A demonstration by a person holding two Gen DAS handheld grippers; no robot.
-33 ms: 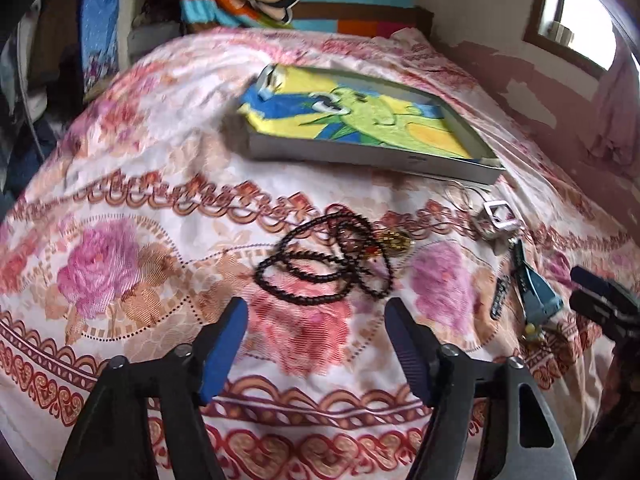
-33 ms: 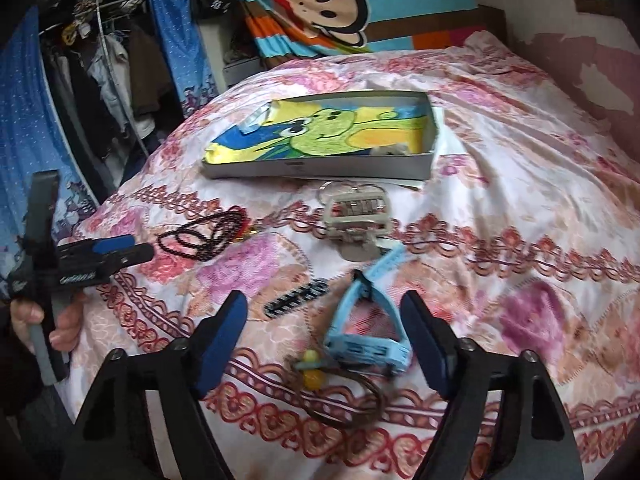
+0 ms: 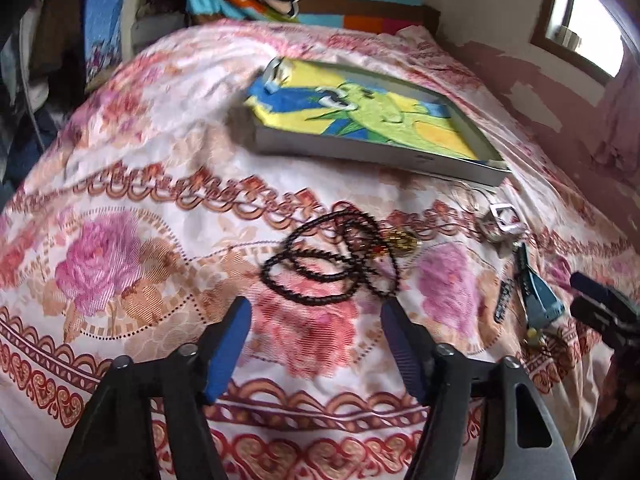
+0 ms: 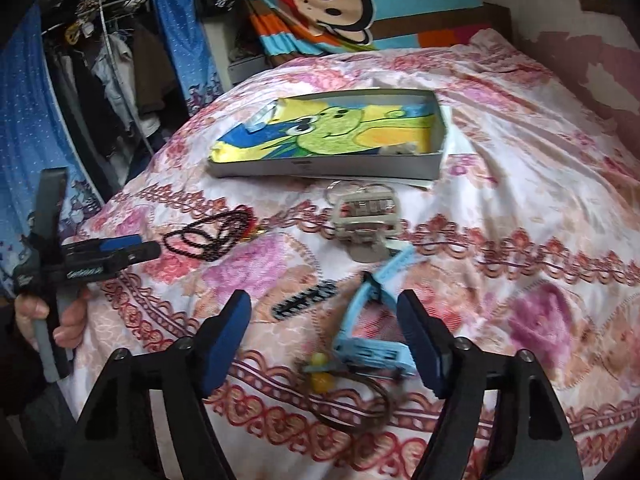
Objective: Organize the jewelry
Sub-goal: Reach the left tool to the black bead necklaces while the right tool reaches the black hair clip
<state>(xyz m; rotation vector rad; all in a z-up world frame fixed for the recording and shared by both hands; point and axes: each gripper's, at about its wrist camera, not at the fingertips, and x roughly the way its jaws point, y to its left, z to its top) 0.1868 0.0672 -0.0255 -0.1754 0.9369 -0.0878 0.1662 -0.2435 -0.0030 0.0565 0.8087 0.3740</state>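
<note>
Both tongs have just been closing yet stand released: left tongs (image 3: 314,314) before the black bead necklace (image 3: 332,264), right tongs (image 4: 324,310) over the blue hair clip (image 4: 374,328); nothing else has moved.

The floral bedspread (image 3: 168,184) is woven cloth with a slight sheen. The black bead necklace (image 3: 332,264) looks glossy, its gold charm (image 3: 404,240) metallic. The shallow box (image 4: 328,166) has matt grey cardboard walls and a printed cartoon cloth lining (image 4: 332,132). The beige hair claw (image 4: 366,216) and blue hair clip (image 4: 372,344) look like smooth plastic.
</note>
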